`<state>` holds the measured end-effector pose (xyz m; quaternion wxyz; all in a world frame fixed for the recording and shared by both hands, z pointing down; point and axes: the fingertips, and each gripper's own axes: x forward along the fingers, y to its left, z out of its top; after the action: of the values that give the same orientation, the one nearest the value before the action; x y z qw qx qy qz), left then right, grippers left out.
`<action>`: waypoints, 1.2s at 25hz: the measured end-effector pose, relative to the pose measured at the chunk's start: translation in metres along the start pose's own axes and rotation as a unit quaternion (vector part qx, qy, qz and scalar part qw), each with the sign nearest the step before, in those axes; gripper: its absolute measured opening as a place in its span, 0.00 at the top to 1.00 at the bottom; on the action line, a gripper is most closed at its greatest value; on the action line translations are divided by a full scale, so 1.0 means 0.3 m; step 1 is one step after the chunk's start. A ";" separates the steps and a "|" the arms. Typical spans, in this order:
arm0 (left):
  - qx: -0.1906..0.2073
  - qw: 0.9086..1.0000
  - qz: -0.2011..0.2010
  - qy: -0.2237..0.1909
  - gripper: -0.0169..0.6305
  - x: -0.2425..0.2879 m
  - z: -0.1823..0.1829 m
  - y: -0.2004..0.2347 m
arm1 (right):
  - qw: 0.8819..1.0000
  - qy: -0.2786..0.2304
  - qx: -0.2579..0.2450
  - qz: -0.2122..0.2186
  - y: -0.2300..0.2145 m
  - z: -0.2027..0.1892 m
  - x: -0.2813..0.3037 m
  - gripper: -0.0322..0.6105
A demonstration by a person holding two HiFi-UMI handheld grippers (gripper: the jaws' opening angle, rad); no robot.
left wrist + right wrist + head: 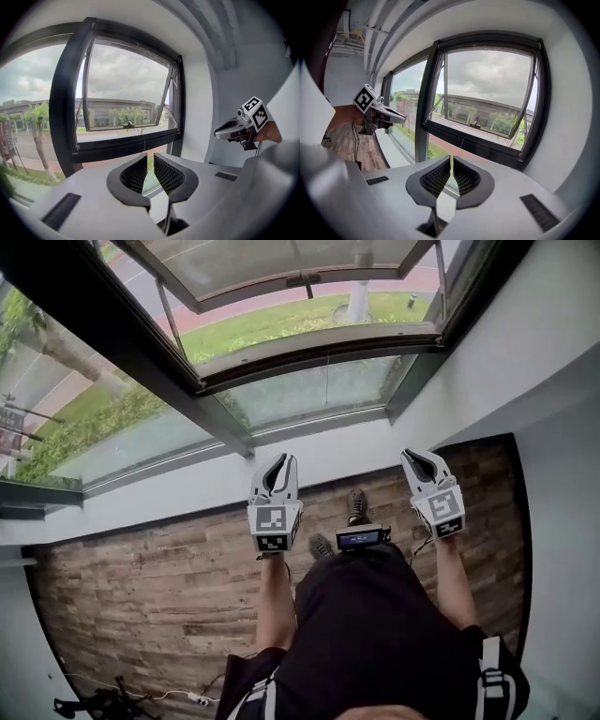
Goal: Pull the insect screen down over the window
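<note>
Counted two grippers, held side by side before the window [309,381] and well apart from each other. Found the left gripper [150,154] with its jaws a little apart and nothing between them. Found the right gripper [451,158] with its jaws all but together (only a hairline of daylight at the tips), likewise gripping nothing. Counted one awning sash [123,101], swung outward at its lower edge, and one thin cord [461,146] hanging in front of the middle of the lower frame bar, touched by neither gripper. Could not make out the insect screen itself; saw the opening uncovered. Counted two shoes [357,505] on the floor between the grippers in the head view. Noted a wood-plank floor [150,587], a pale sill [187,493] along the glass, white walls [544,362] beside the window, and a tangle of cables [103,701] at lower left.
</note>
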<state>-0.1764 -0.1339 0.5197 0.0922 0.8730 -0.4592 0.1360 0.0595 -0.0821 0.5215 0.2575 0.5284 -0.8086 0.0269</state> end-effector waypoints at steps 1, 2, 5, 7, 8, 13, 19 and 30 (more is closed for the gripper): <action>-0.014 1.000 -0.012 -0.003 0.90 -0.015 -0.008 -0.025 | 1.000 0.006 0.003 -0.004 0.016 -0.017 -0.035 0.91; -0.026 0.999 -0.023 -0.005 0.90 -0.027 -0.019 -0.047 | 1.000 0.011 0.006 -0.008 0.031 -0.031 -0.068 0.91; -0.039 0.998 -0.041 -0.007 0.90 -0.069 -0.044 -0.099 | 1.000 0.014 0.016 -0.017 0.050 -0.035 -0.150 0.91; -0.040 0.998 -0.047 -0.017 0.90 -0.100 -0.017 -0.115 | 0.999 -0.005 0.029 -0.020 0.047 -0.003 -0.182 0.91; -0.036 0.998 -0.044 -0.024 0.90 -0.117 -0.002 -0.111 | 0.999 -0.019 0.037 -0.020 0.046 0.020 -0.193 0.91; -0.028 0.998 -0.011 -0.060 0.90 -0.211 0.105 -0.098 | 0.996 -0.082 0.042 -0.004 0.049 0.114 -0.242 0.91; -0.018 0.997 -0.007 -0.068 0.90 -0.235 0.152 -0.228 | 0.989 -0.132 0.065 0.007 -0.009 0.089 -0.372 0.91; -0.031 0.996 -0.042 -0.066 0.90 -0.283 0.188 -0.621 | 0.962 -0.191 0.186 0.055 -0.140 -0.137 -0.621 0.91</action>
<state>-0.0596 0.0204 0.4324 0.0948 0.8951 -0.4315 0.0598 0.1696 0.0689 0.4645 -0.0066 0.5168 -0.8513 0.0896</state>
